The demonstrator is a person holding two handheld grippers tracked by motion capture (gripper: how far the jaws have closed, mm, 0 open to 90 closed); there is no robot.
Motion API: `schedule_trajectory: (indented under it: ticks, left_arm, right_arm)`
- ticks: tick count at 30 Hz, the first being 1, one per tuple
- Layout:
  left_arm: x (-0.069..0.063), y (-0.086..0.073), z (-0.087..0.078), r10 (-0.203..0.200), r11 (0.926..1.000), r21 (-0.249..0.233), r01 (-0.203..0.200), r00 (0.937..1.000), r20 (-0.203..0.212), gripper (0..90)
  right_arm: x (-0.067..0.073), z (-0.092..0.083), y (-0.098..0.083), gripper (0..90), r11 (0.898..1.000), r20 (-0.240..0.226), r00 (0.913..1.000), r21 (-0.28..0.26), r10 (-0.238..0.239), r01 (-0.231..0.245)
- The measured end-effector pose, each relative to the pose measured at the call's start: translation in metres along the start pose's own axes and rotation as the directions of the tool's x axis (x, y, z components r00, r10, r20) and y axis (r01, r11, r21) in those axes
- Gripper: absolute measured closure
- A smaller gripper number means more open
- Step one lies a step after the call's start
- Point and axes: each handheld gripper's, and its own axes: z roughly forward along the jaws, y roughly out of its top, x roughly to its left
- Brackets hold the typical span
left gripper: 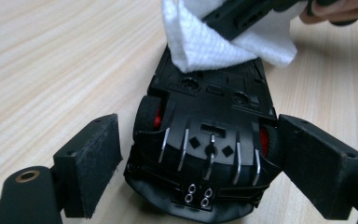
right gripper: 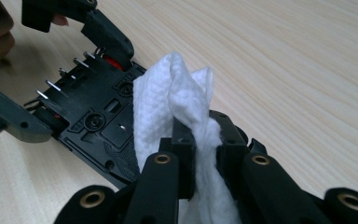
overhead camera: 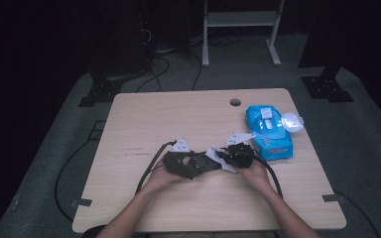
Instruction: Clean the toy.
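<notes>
A black toy car (left gripper: 205, 140) lies upside down on the wooden table (overhead camera: 144, 124), its red wheel hubs and metal contact strips showing. My left gripper (left gripper: 198, 128) straddles the car's rear and is open; its left pad (left gripper: 93, 154) stands clear of the car and its right pad (left gripper: 312, 158) sits by the wheel. My right gripper (right gripper: 204, 126) is shut on a folded white wipe (right gripper: 168, 88), and the wipe rests on the car's underside (right gripper: 98, 116) at the far end. In the high view both grippers (overhead camera: 198, 163) (overhead camera: 228, 157) meet over the car near the table's front middle.
A blue pack of wipes (overhead camera: 269, 131) lies at the right of the table, with a white round lid or wad (overhead camera: 292, 121) at its far corner. A cable hole (overhead camera: 235, 102) is near the back edge. Cables trail off the table's left side (overhead camera: 64, 173).
</notes>
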Motion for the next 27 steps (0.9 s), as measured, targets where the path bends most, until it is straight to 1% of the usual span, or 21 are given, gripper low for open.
schedule_trajectory:
  ticks: [1,6,7,10,12,14,16,18,20,21,22,23,24,25,27]
  left_arm:
    - [-0.001,0.0,0.0,0.012,0.9999,0.006,-0.012,0.9999,0.001,14.8]
    - [-0.005,-0.001,0.002,0.032,0.9992,0.022,-0.032,0.9995,0.003,16.4]
    - [-0.006,-0.001,0.002,0.036,0.999,0.024,-0.036,0.9993,0.004,16.4]
    - [-0.007,-0.001,0.003,0.039,0.9987,0.031,-0.039,0.9992,-0.004,16.3]
    - [-0.008,-0.002,0.003,0.039,0.9987,0.032,-0.039,0.9992,-0.004,16.3]
    - [-0.009,-0.002,0.003,0.042,0.9985,0.035,-0.042,0.9991,-0.004,16.0]
    - [-0.01,-0.002,0.003,0.048,0.9984,0.03,-0.047,0.9988,-0.005,16.0]
    - [-0.01,-0.001,0.003,0.051,0.9983,0.028,-0.05,0.9987,-0.011,16.0]
    - [-0.01,-0.002,0.004,0.056,0.9978,0.035,-0.055,0.9983,-0.014,16.6]
    - [-0.01,-0.002,0.005,0.063,0.997,0.046,-0.062,0.998,-0.013,17.8]
    - [-0.011,-0.002,0.006,0.062,0.9969,0.049,-0.062,0.998,-0.006,19.0]
    - [-0.012,-0.002,0.006,0.071,0.9961,0.054,-0.07,0.9975,-0.004,21.8]
    - [-0.012,-0.002,0.006,0.087,0.9945,0.061,-0.086,0.9962,-0.012,22.7]
    - [-0.014,-0.002,0.006,0.094,0.9936,0.064,-0.093,0.9954,-0.015,23.0]
    - [-0.014,-0.002,0.006,0.095,0.9936,0.063,-0.093,0.9954,-0.015,23.4]
  right_arm:
    - [0.001,-0.001,0.0,80.2,1.0,-0.002,1.0,0.002,0.002,-0.002]
    - [0.005,-0.002,0.002,78.6,1.0,-0.017,0.9998,0.004,-0.007,0.007]
    - [0.005,-0.002,0.002,76.5,1.0,-0.021,0.9997,0.004,-0.008,0.008]
    - [0.006,-0.004,0.004,66.0,1.0,-0.015,0.9999,0.01,-0.003,0.003]
    - [0.005,-0.008,0.005,57.4,1.0,-0.018,0.9998,0.0,0.009,-0.009]
    - [0.004,-0.015,0.006,53.5,1.0,-0.026,0.9996,-0.004,0.006,-0.006]
    - [0.003,-0.022,0.006,49.5,1.0,-0.024,0.9997,-0.011,0.01,-0.01]
    - [0.003,-0.03,0.005,47.2,0.999,-0.033,0.999,-0.021,0.032,-0.032]
    - [0.003,-0.036,0.002,49.4,0.999,-0.035,0.9988,-0.032,0.034,-0.035]
    - [0.003,-0.037,0.002,50.3,0.999,-0.034,0.9988,-0.036,0.036,-0.037]
    - [0.004,-0.037,0.0,53.0,0.999,-0.031,0.999,-0.032,0.032,-0.033]
    - [0.005,-0.037,-0.001,55.0,0.999,-0.031,0.9992,-0.022,0.025,-0.026]
    - [0.006,-0.034,-0.002,56.2,1.0,-0.029,0.9994,-0.009,0.02,-0.02]
    - [0.007,-0.032,-0.003,57.9,1.0,-0.032,0.9993,0.004,0.018,-0.018]
    - [0.01,-0.026,-0.003,63.5,1.0,-0.041,0.999,0.016,0.015,-0.015]
